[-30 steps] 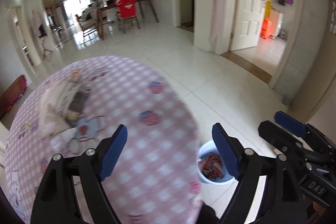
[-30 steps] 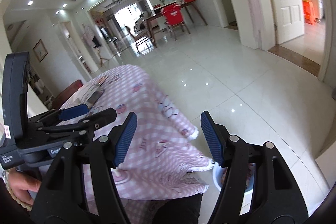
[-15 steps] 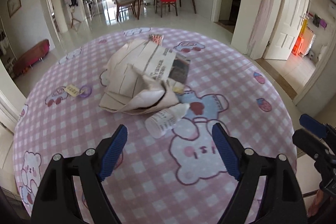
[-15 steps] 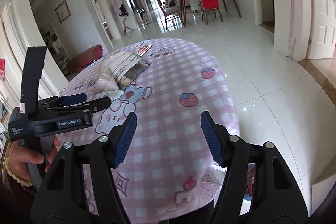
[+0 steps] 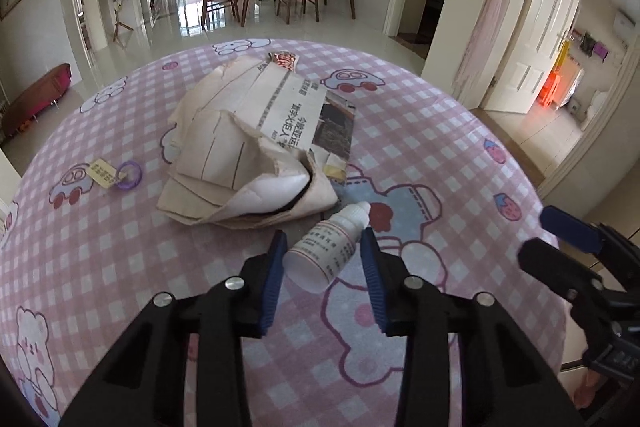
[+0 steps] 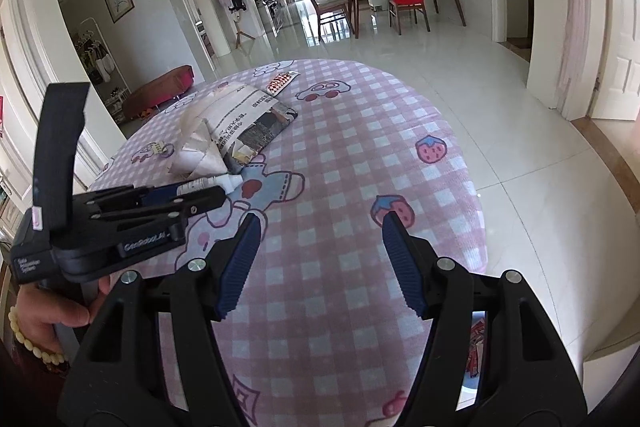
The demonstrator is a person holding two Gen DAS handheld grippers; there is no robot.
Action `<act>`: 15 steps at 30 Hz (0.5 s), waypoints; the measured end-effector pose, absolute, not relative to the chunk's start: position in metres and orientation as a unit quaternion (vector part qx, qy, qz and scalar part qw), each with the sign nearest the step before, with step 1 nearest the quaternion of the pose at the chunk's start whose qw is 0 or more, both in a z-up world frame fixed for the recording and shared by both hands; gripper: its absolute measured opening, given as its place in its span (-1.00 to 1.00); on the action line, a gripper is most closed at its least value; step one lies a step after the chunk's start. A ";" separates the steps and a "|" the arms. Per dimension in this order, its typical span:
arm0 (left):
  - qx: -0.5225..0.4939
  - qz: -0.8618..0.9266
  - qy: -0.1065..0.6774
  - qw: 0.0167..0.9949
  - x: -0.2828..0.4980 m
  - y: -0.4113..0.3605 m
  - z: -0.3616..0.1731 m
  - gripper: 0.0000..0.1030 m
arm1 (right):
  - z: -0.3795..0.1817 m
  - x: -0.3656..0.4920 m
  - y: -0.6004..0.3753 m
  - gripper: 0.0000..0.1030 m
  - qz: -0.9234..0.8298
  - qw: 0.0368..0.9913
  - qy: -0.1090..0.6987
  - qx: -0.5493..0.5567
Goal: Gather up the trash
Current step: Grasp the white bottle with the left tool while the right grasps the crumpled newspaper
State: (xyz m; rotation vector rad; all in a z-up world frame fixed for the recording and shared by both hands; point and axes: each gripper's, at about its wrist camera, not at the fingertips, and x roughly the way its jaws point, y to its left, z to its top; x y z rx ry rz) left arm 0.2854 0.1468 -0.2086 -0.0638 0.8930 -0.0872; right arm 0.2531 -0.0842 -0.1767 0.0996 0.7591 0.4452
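Observation:
A small white dropper bottle [image 5: 328,251] lies on its side on the round table's pink checked cloth [image 5: 120,247]. My left gripper [image 5: 322,263] is closing around it, and both blue pads [image 5: 276,267] touch the bottle's sides. Just behind it lies crumpled newspaper [image 5: 256,147], with a red snack wrapper [image 5: 285,59] at the far edge. In the right wrist view the left gripper [image 6: 192,195] covers most of the bottle [image 6: 208,183]. My right gripper [image 6: 320,247] hangs open over the cloth's right side with nothing between its fingers; its tips [image 5: 552,243] show at right.
A purple ring with a yellow tag [image 5: 116,175] lies left of the paper. A white bin holding red wrappers [image 6: 476,347] stands on the tiled floor past the table's right edge, partly hidden by my right finger. Dining chairs and a table stand far back.
My left gripper swung from over the bin back across the table, then narrowed from wide open onto the bottle. The right gripper came over the cloth, its jaws unchanged.

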 end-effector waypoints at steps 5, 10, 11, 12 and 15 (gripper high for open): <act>-0.076 -0.044 0.397 0.914 0.261 0.171 -0.193 -0.29 | -0.172 0.260 -0.059 0.22 0.228 0.902 0.367 0.029; -0.090 0.009 0.376 0.922 0.246 0.208 -0.182 -0.29 | -0.172 0.270 -0.014 0.22 0.258 0.893 0.369 -0.013; -0.090 0.018 0.376 0.922 0.244 0.215 -0.181 -0.29 | -0.172 0.273 -0.001 0.22 0.267 0.890 0.369 -0.029; -0.094 0.027 0.375 0.922 0.243 0.223 -0.182 -0.29 | -0.174 0.275 0.011 0.22 0.274 0.887 0.370 -0.045; -0.107 0.044 0.372 0.921 0.239 0.240 -0.182 -0.28 | -0.176 0.280 0.044 0.30 0.288 0.882 0.360 -0.096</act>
